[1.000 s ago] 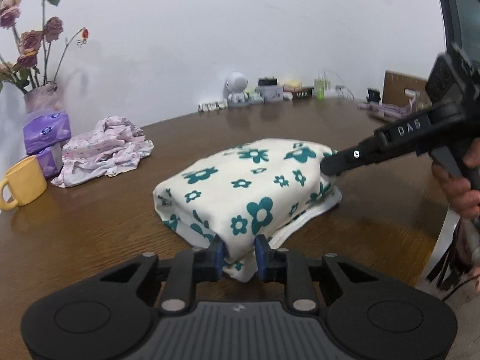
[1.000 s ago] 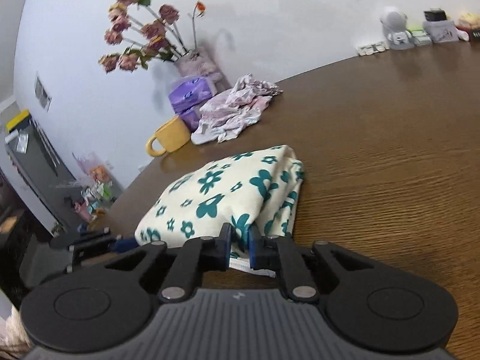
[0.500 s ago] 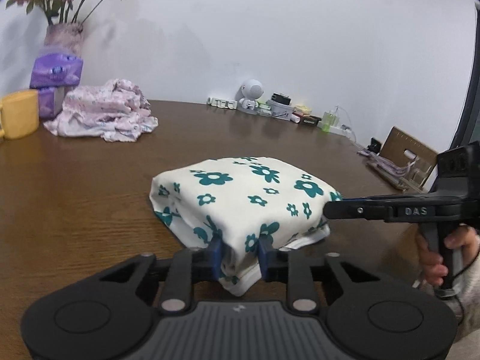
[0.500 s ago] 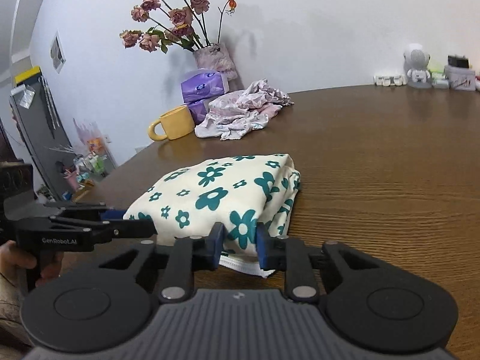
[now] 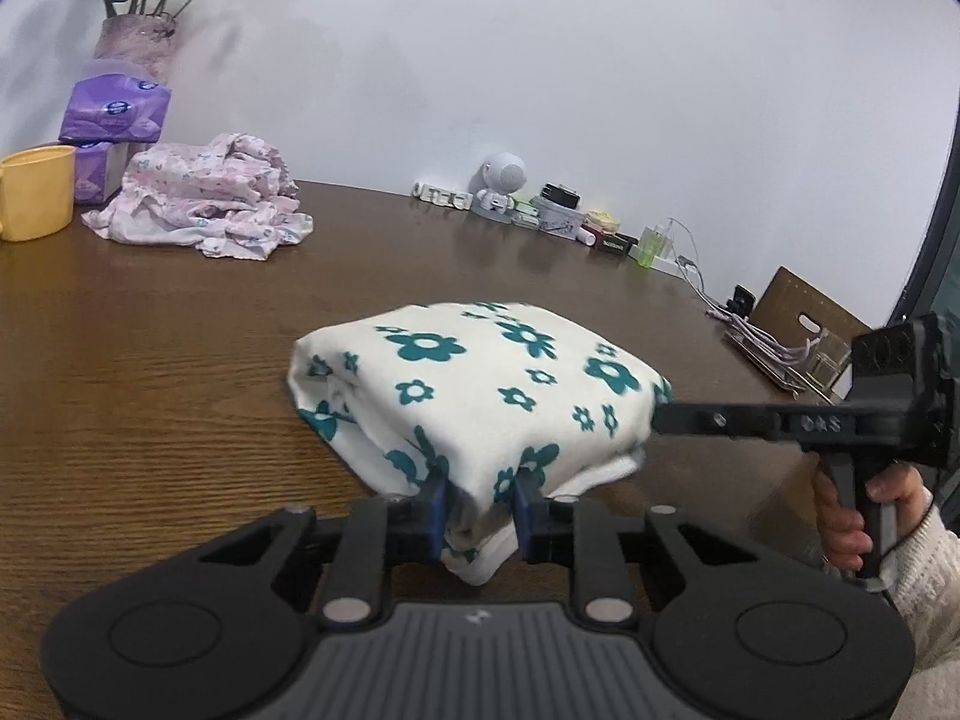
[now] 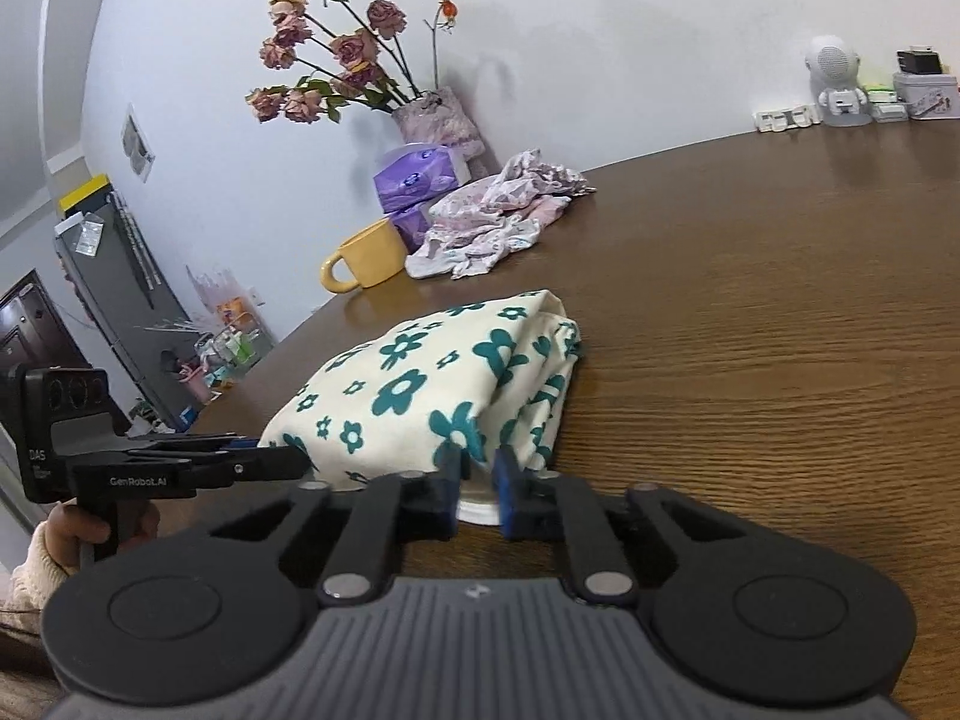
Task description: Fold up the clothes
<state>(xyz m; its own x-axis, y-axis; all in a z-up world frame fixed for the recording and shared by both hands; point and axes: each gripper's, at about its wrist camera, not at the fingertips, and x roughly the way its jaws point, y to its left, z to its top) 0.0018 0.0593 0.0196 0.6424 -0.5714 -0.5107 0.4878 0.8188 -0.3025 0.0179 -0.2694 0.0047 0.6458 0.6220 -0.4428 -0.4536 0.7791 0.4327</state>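
A folded cream garment with teal flowers (image 5: 480,384) (image 6: 420,396) lies as a thick bundle on the brown wooden table (image 5: 150,396) (image 6: 780,360). My left gripper (image 5: 480,507) has its jaws closing, and its blue pads pinch the bundle's near corner. My right gripper (image 6: 479,489) is closing too, with a white lower edge of the garment between its pads. Seen from the left wrist, the right gripper (image 5: 657,414) reaches in from the right and meets the bundle's right side. Seen from the right wrist, the left gripper (image 6: 300,457) meets its left corner.
A crumpled pink garment (image 5: 204,210) (image 6: 498,216) lies at the back, beside a yellow mug (image 5: 33,192) (image 6: 366,255), purple tissue packs (image 5: 114,114) (image 6: 420,180) and a vase of dried roses (image 6: 438,114). A small white robot figure (image 5: 501,180) (image 6: 840,84) and clutter line the far edge.
The left wrist view has rolled, so the table now looks level. The right gripper's jaws widened on the garment's edge, then narrowed again. The bundle has stayed in place.
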